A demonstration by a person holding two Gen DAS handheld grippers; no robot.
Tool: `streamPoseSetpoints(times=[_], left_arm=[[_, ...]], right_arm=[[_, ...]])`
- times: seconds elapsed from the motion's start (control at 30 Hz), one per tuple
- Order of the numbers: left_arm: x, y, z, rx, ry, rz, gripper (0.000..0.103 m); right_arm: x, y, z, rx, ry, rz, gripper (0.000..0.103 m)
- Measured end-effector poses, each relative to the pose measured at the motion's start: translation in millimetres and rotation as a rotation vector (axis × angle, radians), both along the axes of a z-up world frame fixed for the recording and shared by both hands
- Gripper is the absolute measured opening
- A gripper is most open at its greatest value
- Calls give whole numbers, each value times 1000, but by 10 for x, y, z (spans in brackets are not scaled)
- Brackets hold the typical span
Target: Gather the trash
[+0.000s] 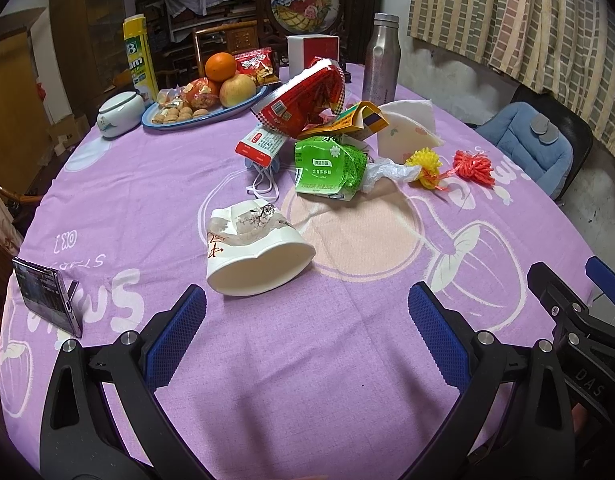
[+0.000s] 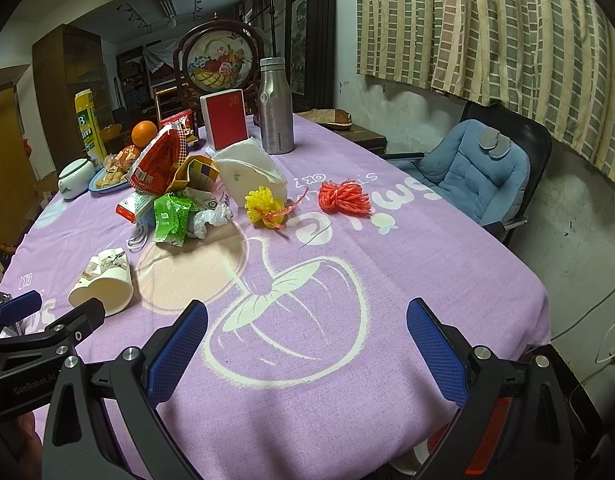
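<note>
While both hand-held grippers, left (image 1: 307, 320) and right (image 2: 307, 332), hang wide apart and hold nothing above the purple counter (image 1: 307, 380), a blue plate (image 1: 227, 110) holds fruit and nuts, trash wrappers (image 1: 327, 160) lie piled mid-counter, and a squashed paper cup (image 1: 255, 252) lies sideways nearest the left one.

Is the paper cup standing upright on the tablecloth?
No. The crushed paper cup lies on its side on the purple tablecloth, its open mouth facing the left tool.
</note>
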State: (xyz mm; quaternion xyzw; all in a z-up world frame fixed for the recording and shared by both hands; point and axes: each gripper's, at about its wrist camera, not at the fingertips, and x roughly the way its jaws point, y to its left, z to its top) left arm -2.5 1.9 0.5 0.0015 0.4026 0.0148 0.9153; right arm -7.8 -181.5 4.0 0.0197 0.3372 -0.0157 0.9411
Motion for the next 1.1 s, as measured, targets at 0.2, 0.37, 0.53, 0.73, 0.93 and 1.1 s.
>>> streamPoseSetpoints(times=[0.2, 0.37, 0.53, 0.73, 0.93, 1.1], left_arm=[[0, 3, 0, -2, 1, 0, 97], [2, 13, -6, -2, -1, 0, 97], [12, 31, -19, 1, 1, 0, 97], [12, 38, -37, 4, 6, -3, 97], [51, 30, -70, 0, 22, -31, 97], [110, 98, -122, 47, 38, -53, 97]], right_arm=[[-2, -3, 0, 1, 0, 2, 97], [1, -2, -1, 2, 1, 0, 97], [9, 4, -35, 3, 4, -1, 97], [12, 4, -54, 5, 7, 0, 97], [16, -1, -69, 10, 9, -1, 97], [40, -56, -141, 32, 15, -9, 97]])
